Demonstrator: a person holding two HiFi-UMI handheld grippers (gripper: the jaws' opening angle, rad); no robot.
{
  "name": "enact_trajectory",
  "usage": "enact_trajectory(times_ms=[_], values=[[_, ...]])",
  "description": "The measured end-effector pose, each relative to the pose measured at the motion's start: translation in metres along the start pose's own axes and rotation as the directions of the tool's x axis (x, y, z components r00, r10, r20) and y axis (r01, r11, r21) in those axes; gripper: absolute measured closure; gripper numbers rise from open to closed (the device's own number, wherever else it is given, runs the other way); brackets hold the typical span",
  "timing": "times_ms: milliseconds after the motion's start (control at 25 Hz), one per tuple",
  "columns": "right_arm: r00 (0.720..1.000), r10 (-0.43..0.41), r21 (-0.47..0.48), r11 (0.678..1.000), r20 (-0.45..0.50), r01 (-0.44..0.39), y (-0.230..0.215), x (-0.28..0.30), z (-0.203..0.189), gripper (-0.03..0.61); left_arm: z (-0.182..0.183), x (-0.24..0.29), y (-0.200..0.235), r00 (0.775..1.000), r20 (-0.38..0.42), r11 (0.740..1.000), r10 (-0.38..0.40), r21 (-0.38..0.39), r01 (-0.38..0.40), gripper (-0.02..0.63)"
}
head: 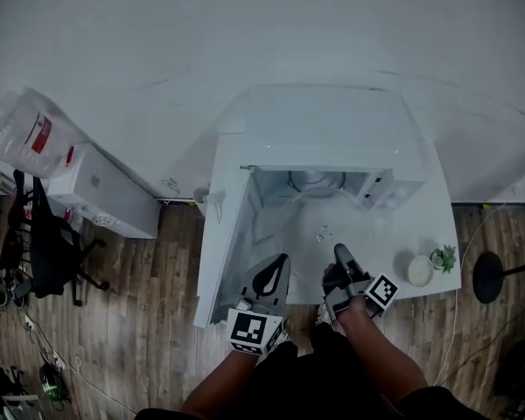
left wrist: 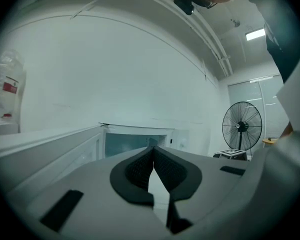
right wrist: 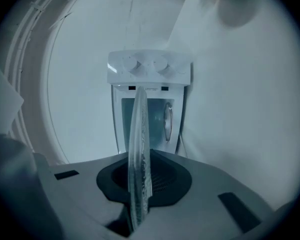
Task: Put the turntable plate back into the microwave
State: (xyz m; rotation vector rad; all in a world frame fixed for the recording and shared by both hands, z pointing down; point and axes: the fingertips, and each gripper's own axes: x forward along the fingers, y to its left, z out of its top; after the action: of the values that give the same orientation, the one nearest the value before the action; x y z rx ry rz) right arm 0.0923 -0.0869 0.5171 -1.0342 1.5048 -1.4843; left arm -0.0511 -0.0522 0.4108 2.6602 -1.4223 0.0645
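1. Your right claw (right wrist: 142, 156): clamped on the rim of the turntable plate (right wrist: 139, 134); the clear glass disc shows edge-on between the pads, running out towards the microwave (head: 324, 138).
2. Turntable plate: held in the air in front of the open cavity and outside it; it is hard to make out in the head view.
3. Your left claw (left wrist: 152, 151): pads together with nothing between them; it is held just left of the right claw and points at the cavity.
4. Microwave: stands on the white tabletop (head: 442, 234); door (head: 223, 234) swung open to the left; two knobs show in the right gripper view.
5. Small potted plant (head: 444, 257): on the tabletop's right front corner, just beside a white round object (head: 419, 269).
6. Water dispenser (head: 101, 191): on the floor to the left, well apart; office chair (head: 48, 248) near it.
7. Standing fan (left wrist: 241, 126): to the right.
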Motion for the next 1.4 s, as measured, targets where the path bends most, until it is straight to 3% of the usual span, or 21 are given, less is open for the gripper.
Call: enact_trajectory(times_ms=[440,600,840,1400], values=[[0.992,-0.007,0.009,1.000,-0.125,0.008,-0.018,0.064,0.014,0.537,-0.014,0.035,0.010,0.990,-0.036,0.990,0.139,-0.011,-0.139,0.594],[0.988,0.007,0.030,1.000,-0.152,-0.002,-0.018,0.084,0.014,0.537,-0.021,0.040,0.020,0.976,-0.046,0.977,0.211,-0.014,-0.212,0.594],[0.989,0.008,0.014,1.000,-0.146,-0.006,-0.020,0.107,0.017,0.537,-0.027,0.053,0.032,0.978,-0.042,0.978,0.206,-0.022,-0.207,0.594],[1.000,-0.022,0.019,1.000,0.001,0.022,-0.028,0.155,0.029,0.537,-0.052,0.063,0.045,0.988,-0.070,0.987,0.141,-0.069,-0.146,0.594]])
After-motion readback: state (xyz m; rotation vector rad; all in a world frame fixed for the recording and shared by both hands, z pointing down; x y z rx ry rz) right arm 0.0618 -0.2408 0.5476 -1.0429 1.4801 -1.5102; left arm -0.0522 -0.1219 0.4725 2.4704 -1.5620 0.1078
